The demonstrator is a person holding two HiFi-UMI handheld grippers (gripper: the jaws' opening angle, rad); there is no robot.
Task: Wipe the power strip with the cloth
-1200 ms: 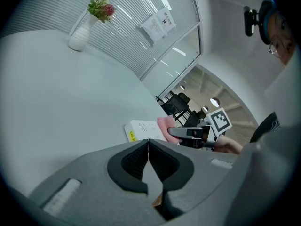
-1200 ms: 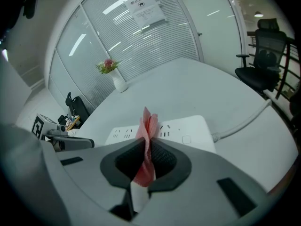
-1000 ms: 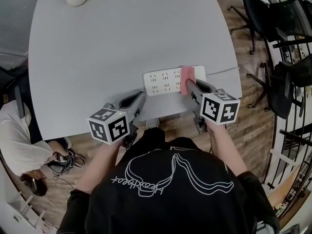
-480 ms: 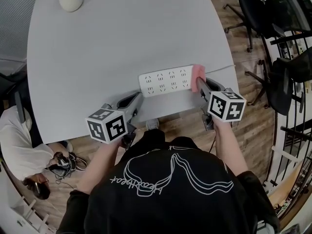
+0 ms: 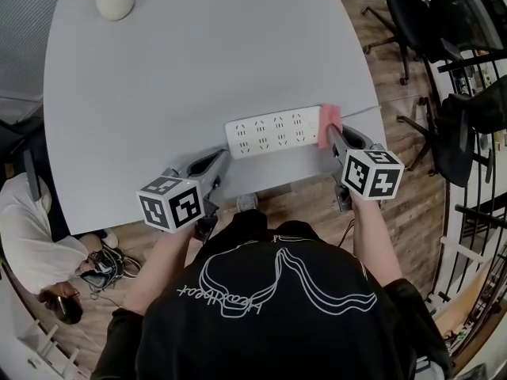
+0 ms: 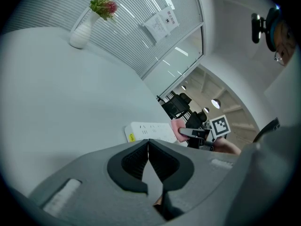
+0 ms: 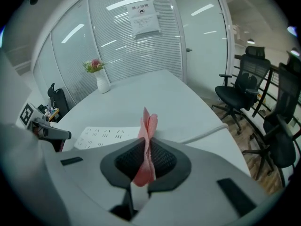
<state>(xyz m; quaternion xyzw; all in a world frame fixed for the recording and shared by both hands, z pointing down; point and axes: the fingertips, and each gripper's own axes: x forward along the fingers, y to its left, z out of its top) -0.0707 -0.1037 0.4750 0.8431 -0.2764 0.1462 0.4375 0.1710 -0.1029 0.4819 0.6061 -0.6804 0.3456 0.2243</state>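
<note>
Two ribbed black pads meet on the left gripper, clenched on nothing. It hangs at the near edge of the table, about 7 o'clock from the power strip. That flat white plastic bar lies near the smooth grey top's 5 o'clock rim. Its right end is hidden under the cloth, a soft pink folded wad. The right gripper pinches the cloth, with only a crumpled edge poking past its jaws. At 3 o'clock, black mesh chairs are cut off by the frame.
</note>
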